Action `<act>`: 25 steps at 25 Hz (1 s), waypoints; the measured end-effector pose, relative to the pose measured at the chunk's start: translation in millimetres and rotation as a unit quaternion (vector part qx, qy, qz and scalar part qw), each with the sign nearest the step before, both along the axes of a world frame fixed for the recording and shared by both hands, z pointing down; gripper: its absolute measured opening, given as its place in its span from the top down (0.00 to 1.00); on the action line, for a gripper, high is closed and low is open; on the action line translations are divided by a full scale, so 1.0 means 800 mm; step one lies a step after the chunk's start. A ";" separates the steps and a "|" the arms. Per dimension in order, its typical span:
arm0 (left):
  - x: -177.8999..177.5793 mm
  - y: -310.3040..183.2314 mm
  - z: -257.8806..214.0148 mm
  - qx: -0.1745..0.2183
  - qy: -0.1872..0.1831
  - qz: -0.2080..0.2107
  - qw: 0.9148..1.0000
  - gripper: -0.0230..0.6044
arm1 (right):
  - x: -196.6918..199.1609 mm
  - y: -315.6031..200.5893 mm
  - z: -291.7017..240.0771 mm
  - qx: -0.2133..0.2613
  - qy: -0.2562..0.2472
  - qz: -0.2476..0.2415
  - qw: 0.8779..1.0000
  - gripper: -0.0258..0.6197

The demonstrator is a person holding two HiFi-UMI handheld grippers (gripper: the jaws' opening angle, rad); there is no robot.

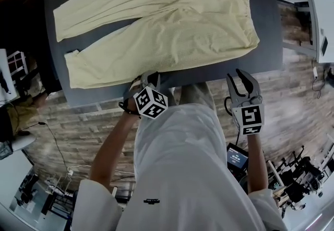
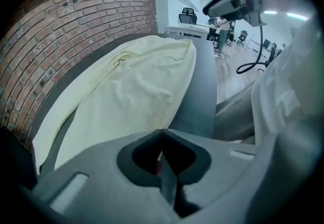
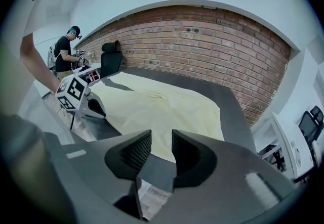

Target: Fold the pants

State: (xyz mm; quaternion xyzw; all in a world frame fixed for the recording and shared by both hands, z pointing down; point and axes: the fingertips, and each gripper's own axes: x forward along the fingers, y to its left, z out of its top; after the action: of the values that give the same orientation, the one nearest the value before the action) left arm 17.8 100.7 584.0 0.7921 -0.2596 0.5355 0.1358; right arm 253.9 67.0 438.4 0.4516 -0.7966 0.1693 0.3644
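My left gripper (image 2: pixel 162 132) is closed on nothing, my right gripper (image 3: pixel 161 139) half-parted and empty. The pants (image 1: pixel 172 26) lie spread flat on the table (image 1: pixel 263 42) just ahead of these 2, ready for gripping.

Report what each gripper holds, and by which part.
Nothing is held. The left gripper is shut with no cloth between its jaws; the right gripper is open and empty. The yellow pants lie flat on the table.

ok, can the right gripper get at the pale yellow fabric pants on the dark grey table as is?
Probably yes. The right gripper hangs at the dark grey table's near edge, jaws apart and empty; the pale yellow pants' waist end lies just ahead, only bare tabletop between.
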 end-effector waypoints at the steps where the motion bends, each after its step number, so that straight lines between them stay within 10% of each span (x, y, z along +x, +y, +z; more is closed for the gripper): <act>1: 0.001 -0.002 -0.005 -0.001 0.002 -0.003 1.000 0.96 | 0.004 -0.003 0.004 -0.004 0.006 -0.007 1.000 0.78; 12: 0.001 -0.021 -0.029 -0.009 0.004 -0.016 1.000 0.96 | 0.065 -0.025 0.073 -0.042 0.180 -0.206 0.961 0.69; 25: -0.002 -0.035 -0.043 -0.030 0.020 -0.049 0.998 0.96 | 0.111 -0.039 0.149 -0.058 0.259 -0.320 0.909 0.69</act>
State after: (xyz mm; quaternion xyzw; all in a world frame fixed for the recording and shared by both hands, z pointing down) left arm 16.5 72.3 549.6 0.7846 -0.2791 0.5199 0.1903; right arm 342.9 35.7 557.5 0.1784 -0.7645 -0.0333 0.6185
